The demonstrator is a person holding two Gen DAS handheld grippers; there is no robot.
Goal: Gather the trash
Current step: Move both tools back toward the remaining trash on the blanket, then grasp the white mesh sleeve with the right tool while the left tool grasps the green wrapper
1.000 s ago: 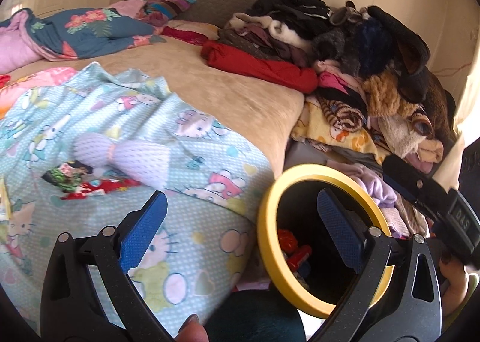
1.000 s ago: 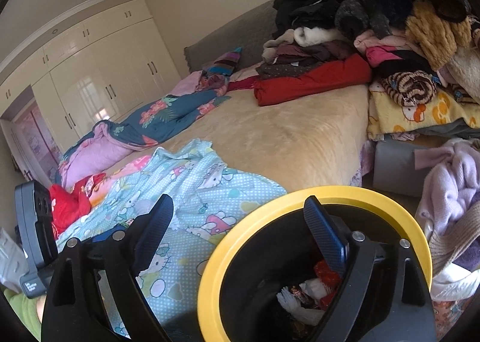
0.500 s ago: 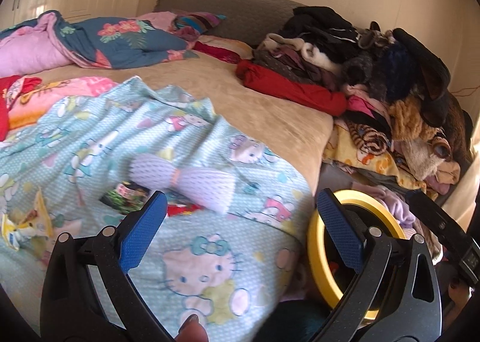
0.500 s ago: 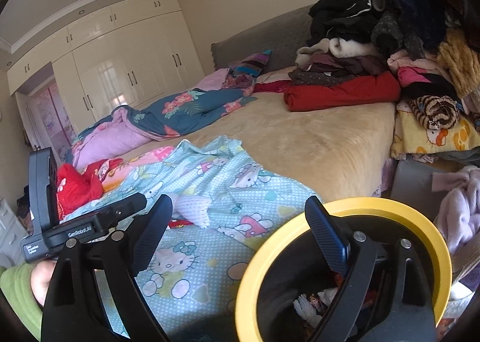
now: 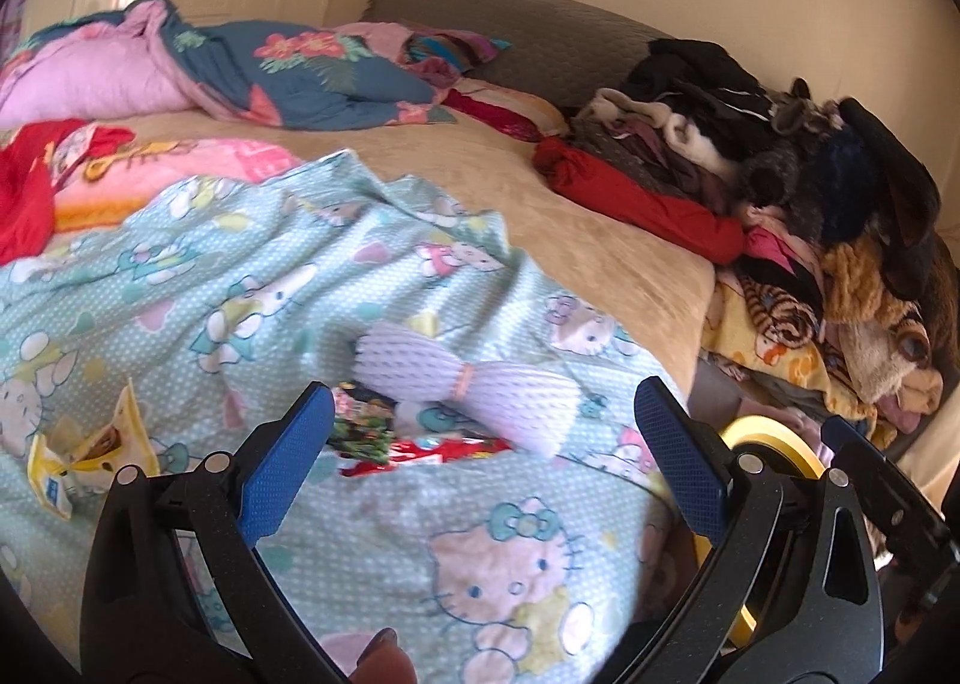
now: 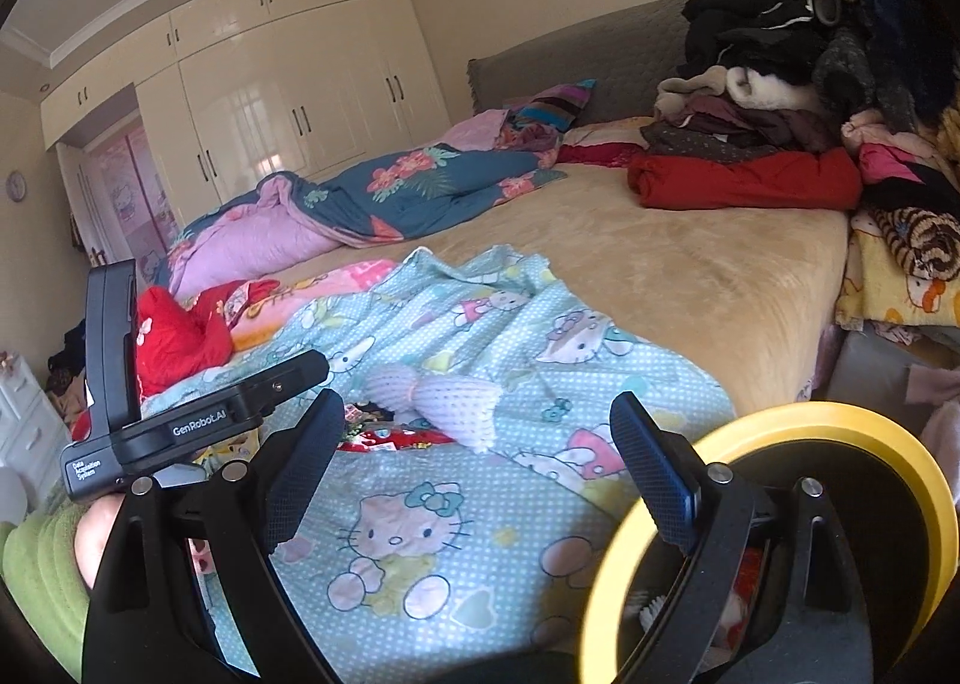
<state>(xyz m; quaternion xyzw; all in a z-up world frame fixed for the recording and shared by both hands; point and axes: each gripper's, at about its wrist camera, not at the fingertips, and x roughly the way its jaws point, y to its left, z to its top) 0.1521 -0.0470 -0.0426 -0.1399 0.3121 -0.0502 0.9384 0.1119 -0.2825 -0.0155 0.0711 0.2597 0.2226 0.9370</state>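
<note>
On the cartoon-cat blanket [image 5: 252,288] lie a white foam net sleeve [image 5: 462,378] [image 6: 444,393], a red and green wrapper [image 5: 396,441] [image 6: 384,432] just in front of it, and a yellow wrapper [image 5: 78,459] further left. My left gripper [image 5: 483,462] stands open and empty just short of the sleeve and wrapper. My right gripper [image 6: 477,474] is open and empty too, over the blanket. A black bin with a yellow rim [image 6: 828,426] [image 5: 774,438] stands beside the bed at lower right, with some trash inside. The left gripper's body [image 6: 174,420] shows in the right wrist view.
A tall pile of clothes [image 5: 810,192] [image 6: 810,96] covers the bed's right side. A floral quilt [image 5: 282,72] and a red garment [image 6: 180,336] lie further back and left. White wardrobes [image 6: 288,102] line the far wall. A person's hand [image 6: 99,540] holds the left gripper.
Both grippers have swung left, away from the bin and over the blanket. The foam sleeve and wrappers now sit between the left fingers' view; the bin has slid to the lower right edge.
</note>
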